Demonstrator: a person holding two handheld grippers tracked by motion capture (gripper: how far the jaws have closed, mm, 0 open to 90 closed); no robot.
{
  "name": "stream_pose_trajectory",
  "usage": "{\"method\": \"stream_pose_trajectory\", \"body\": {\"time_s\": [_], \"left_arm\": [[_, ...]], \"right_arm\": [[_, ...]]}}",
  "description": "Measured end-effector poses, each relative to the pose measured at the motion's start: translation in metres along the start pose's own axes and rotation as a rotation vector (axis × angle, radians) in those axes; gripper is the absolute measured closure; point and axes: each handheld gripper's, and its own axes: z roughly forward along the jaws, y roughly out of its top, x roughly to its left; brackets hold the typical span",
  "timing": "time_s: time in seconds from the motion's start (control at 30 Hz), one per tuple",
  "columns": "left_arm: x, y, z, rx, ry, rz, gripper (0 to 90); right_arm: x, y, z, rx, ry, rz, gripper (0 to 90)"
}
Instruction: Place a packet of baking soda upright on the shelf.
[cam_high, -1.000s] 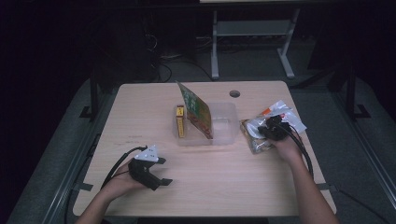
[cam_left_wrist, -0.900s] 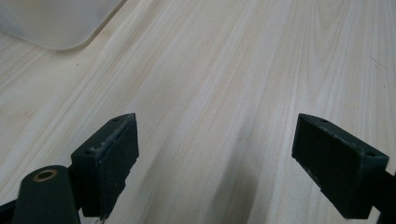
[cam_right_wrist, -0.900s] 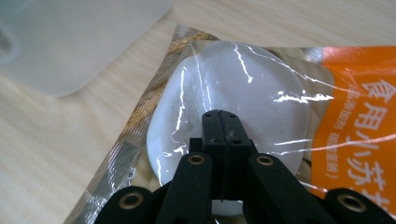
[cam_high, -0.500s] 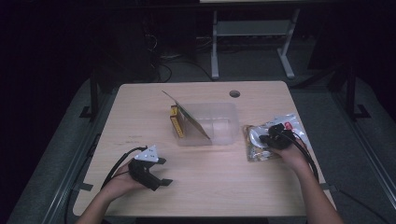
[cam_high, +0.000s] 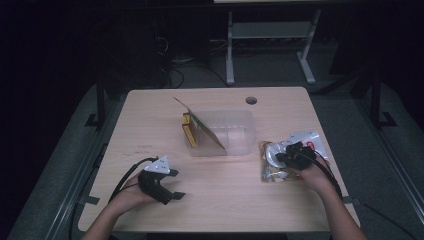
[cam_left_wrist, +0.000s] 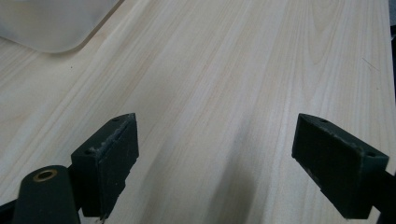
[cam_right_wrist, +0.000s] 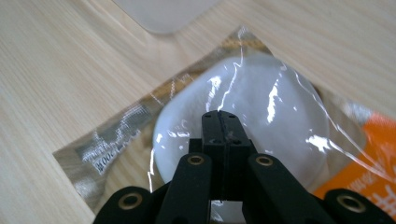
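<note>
The right tongs (cam_right_wrist: 220, 116), pressed together, sit directly over the clear packet (cam_right_wrist: 243, 107) at the surface's right, while the left tongs (cam_left_wrist: 229, 163) gape apart, far off.

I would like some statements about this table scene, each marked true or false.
1. The left tool has its jaws wide apart with nothing between them. True.
2. The right tool has open jaws. False: they are shut, above a clear plastic packet with a white round item.
3. The clear plastic box stands near the middle of the light wooden table. True.
4. The packet lies inside the box. False: it lies on the table beside it.
</note>
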Motion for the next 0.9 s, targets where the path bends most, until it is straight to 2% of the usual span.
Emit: {"method": "stream_pose_trajectory", "body": {"time_s": [0.03,0.1,0.17,0.23,0.3,0.4,0.63,0.73,0.9], "left_arm": [[0.000,0.000,0.000,0.000,0.002,0.000,14.2],[0.000,0.000,0.000,-0.007,-0.002,-0.007,14.2],[0.000,0.000,0.000,-0.007,-0.001,-0.007,14.2],[0.000,0.000,0.000,0.002,-0.001,0.002,14.2],[0.000,0.000,0.000,0.001,-0.003,0.003,14.2],[-0.001,0.000,0.001,-0.004,-0.001,-0.003,14.2],[-0.001,0.000,0.000,-0.007,0.000,-0.006,14.2],[-0.001,0.000,0.001,-0.004,-0.002,-0.004,14.2],[-0.002,0.000,0.001,-0.007,-0.001,-0.005,14.2]], "right_arm": [[0.000,0.003,0.001,-0.004,0.010,-0.006,90.0],[0.002,0.007,0.003,0.003,-0.014,-0.024,90.0],[0.003,0.008,0.007,0.019,-0.013,-0.044,90.0],[0.003,0.008,0.007,0.024,-0.005,-0.040,90.0],[0.003,0.006,0.006,0.017,0.012,-0.039,90.0],[0.005,0.003,0.004,0.008,0.069,-0.034,90.0],[0.021,0.006,0.003,0.021,0.169,-0.100,90.0],[0.026,0.008,0.003,0.031,0.176,-0.131,90.0],[0.028,0.007,0.002,0.041,0.226,-0.131,90.0]]}}
